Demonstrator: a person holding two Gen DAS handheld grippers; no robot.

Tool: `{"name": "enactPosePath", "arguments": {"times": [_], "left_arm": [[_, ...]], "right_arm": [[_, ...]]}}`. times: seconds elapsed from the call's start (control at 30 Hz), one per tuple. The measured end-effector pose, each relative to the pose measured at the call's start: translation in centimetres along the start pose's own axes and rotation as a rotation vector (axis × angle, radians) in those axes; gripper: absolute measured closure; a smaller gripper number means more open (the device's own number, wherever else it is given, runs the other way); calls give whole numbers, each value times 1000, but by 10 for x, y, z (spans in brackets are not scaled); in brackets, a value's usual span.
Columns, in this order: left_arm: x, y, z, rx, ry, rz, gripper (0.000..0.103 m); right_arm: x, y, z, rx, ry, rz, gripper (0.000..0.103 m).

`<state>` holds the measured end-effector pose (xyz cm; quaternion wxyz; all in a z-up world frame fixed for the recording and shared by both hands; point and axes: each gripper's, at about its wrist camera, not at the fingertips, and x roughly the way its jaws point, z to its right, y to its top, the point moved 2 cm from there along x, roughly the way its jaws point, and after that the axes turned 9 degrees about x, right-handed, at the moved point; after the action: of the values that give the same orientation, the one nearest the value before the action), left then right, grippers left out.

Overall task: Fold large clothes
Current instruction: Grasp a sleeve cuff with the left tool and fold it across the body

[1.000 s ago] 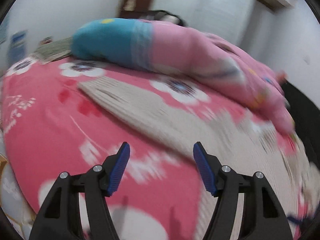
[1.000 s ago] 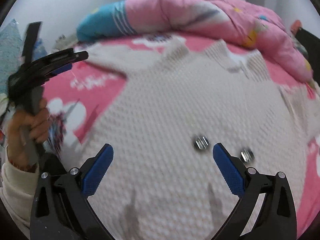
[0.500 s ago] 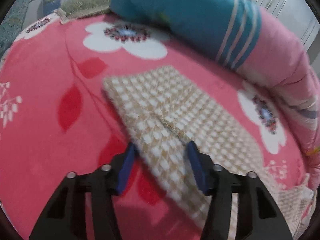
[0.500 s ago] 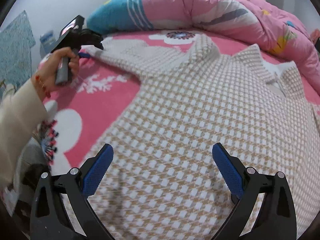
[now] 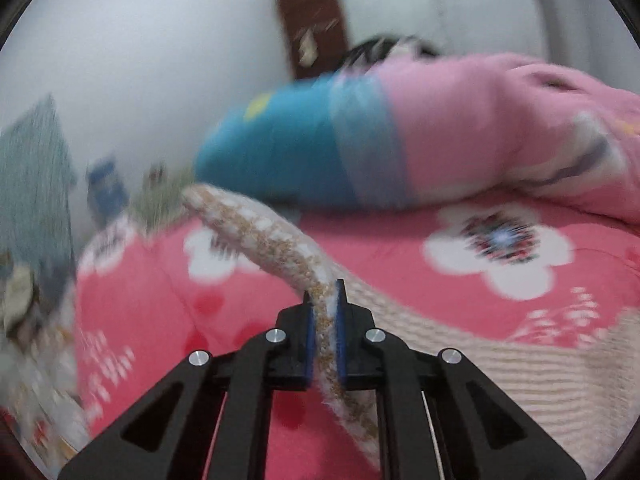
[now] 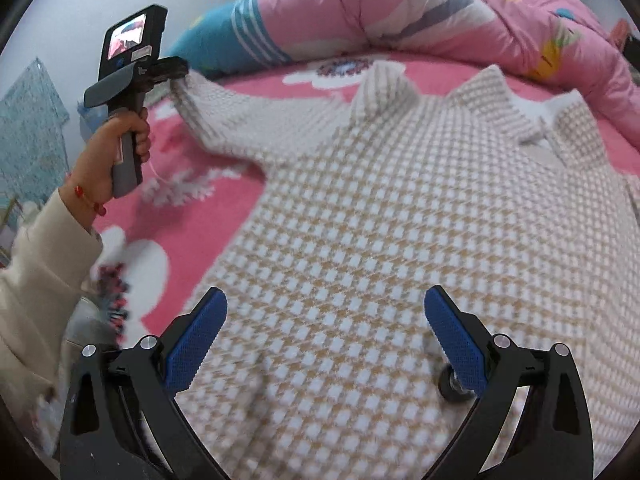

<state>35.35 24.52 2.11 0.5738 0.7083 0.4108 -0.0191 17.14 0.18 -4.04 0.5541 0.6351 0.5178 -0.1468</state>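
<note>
A large beige and white checked knit sweater (image 6: 380,240) lies spread on the pink floral bedspread (image 6: 192,208). My left gripper (image 5: 323,328) is shut on the end of its left sleeve (image 5: 260,236) and holds it lifted off the bed; the same gripper (image 6: 170,70) shows in the right wrist view at the sleeve tip. My right gripper (image 6: 326,340) is open and empty, hovering low over the sweater's body. A metal button (image 6: 454,390) sits by its right finger.
A rolled pink and blue quilt (image 6: 400,12) lies along the far side of the bed, also seen in the left wrist view (image 5: 400,132). A white wall and a brown door (image 5: 316,24) stand behind. Clutter lies off the bed's left edge (image 5: 24,300).
My left gripper has closed on the sleeve end and lifted it off the bedspread. My right gripper has stayed open over the sweater's body.
</note>
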Motion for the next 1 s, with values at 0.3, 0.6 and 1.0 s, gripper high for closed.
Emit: {"name": "enactPosePath", "arguments": {"times": [0.3, 0.6, 1.0], "left_arm": [[-175, -2, 138, 270, -497, 159, 91], [-172, -137, 202, 334, -793, -177, 88], [-177, -130, 147, 177, -1009, -179, 83]], "right_arm": [[-89, -31, 33, 134, 11, 109, 8], [-130, -75, 103, 310, -33, 90, 8], [-122, -42, 120, 428, 173, 108, 8]]}}
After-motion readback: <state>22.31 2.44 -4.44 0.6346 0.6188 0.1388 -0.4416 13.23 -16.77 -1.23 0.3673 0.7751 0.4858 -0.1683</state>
